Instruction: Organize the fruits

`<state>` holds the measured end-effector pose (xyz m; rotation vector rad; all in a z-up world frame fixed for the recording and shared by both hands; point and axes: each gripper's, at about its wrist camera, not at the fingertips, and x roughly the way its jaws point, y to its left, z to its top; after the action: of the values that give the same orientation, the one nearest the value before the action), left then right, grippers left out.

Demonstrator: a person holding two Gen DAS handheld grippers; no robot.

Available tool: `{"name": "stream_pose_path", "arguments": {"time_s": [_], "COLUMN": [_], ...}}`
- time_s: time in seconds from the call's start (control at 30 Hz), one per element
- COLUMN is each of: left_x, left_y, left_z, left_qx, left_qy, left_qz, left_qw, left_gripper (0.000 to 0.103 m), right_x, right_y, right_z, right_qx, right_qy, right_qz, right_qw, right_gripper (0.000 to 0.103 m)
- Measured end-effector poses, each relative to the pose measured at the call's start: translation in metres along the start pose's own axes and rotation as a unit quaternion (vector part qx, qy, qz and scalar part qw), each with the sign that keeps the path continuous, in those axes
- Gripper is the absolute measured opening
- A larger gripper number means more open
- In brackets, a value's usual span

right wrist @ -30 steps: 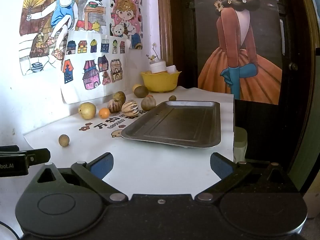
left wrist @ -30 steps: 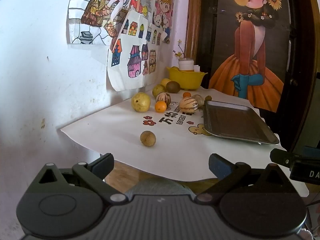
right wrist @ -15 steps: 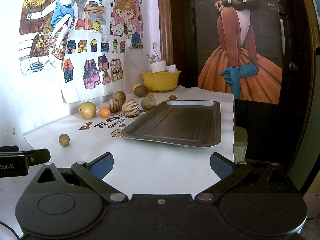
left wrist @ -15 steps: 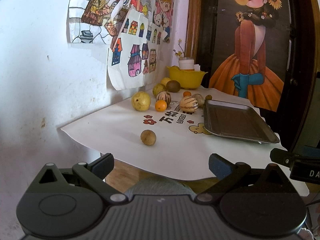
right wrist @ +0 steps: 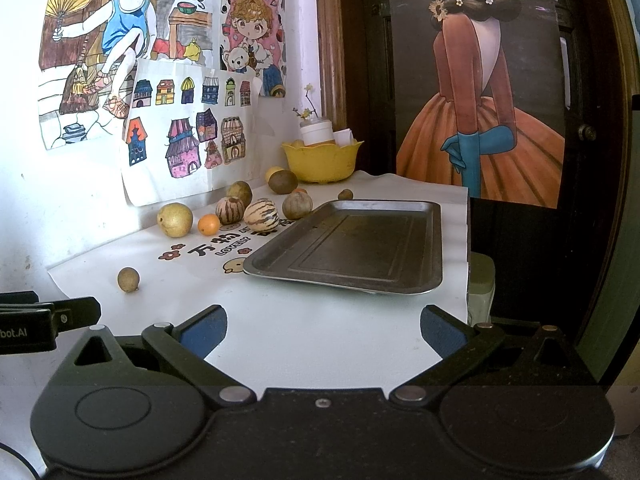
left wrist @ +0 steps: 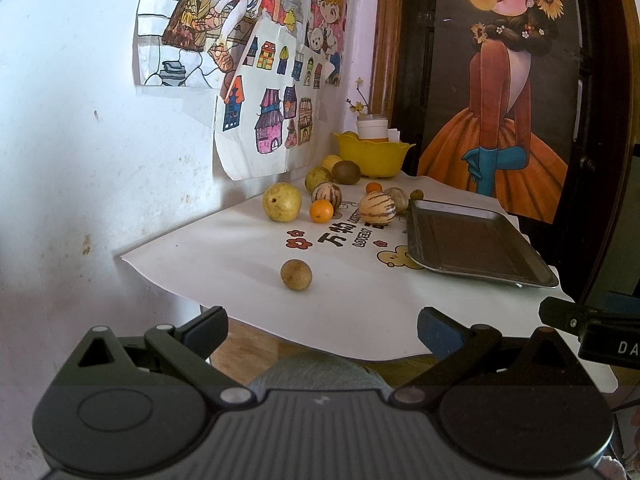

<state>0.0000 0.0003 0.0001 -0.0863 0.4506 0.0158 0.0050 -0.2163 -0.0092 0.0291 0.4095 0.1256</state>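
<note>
Several fruits lie on a white-covered table [left wrist: 360, 300]: a small brown round fruit [left wrist: 296, 275] nearest me, a yellow pear-like fruit [left wrist: 281, 202], a small orange [left wrist: 321, 211] and two striped fruits [left wrist: 377, 208]. An empty dark metal tray [left wrist: 472, 246] sits to their right; it also shows in the right wrist view [right wrist: 352, 246]. My left gripper [left wrist: 322, 330] is open and empty, below the table's near edge. My right gripper [right wrist: 324, 330] is open and empty, over the table's front, before the tray. The brown fruit [right wrist: 128, 279] lies to its left.
A yellow bowl [left wrist: 374, 154] holding a white jar stands at the back of the table, with more fruits beside it. A wall with drawings [left wrist: 260, 80] borders the table on the left. A dark door with a poster [right wrist: 480, 100] stands behind.
The left gripper has drifted slightly, so the table and fruits sit a little higher in its view. The right view is nearly unchanged. Both grippers stay open.
</note>
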Motion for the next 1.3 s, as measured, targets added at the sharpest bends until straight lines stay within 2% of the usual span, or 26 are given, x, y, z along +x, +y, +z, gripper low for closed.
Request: {"name": "stream_pose_path", "arguments": {"time_s": [0.73,1.0,1.17,1.3], "left_x": [0.000,0.011,0.019,0.027], "left_y": [0.000,0.008,0.010,0.012], "left_z": [0.000,-0.003,0.003,0.007], "left_qx": [-0.001,-0.009,-0.007,-0.002], "left_qy": [0.002,0.015,0.023,0.029], "left_qz": [0.000,-0.002,-0.002,-0.001], "left_qw": [1.0000,0.9998,0.9997,0.9996], "left_gripper": [0.103,0.103,0.103,0.103], "right_x": [0.003,0.009,0.023,0.034], "right_y": [0.000,-0.005,-0.012,-0.017], "right_z": [0.001,0.003,0.016,0.027], "right_qx": [0.001,0.001,0.002,-0.010], "right_qy": [0.003,0.012,0.009,0.012], "right_qz": [0.000,0.004,0.006,0.024], "right_qw": [1.000,1.000,1.000,1.000], "right_gripper": [0.102,0.103,0.103,0.103]}}
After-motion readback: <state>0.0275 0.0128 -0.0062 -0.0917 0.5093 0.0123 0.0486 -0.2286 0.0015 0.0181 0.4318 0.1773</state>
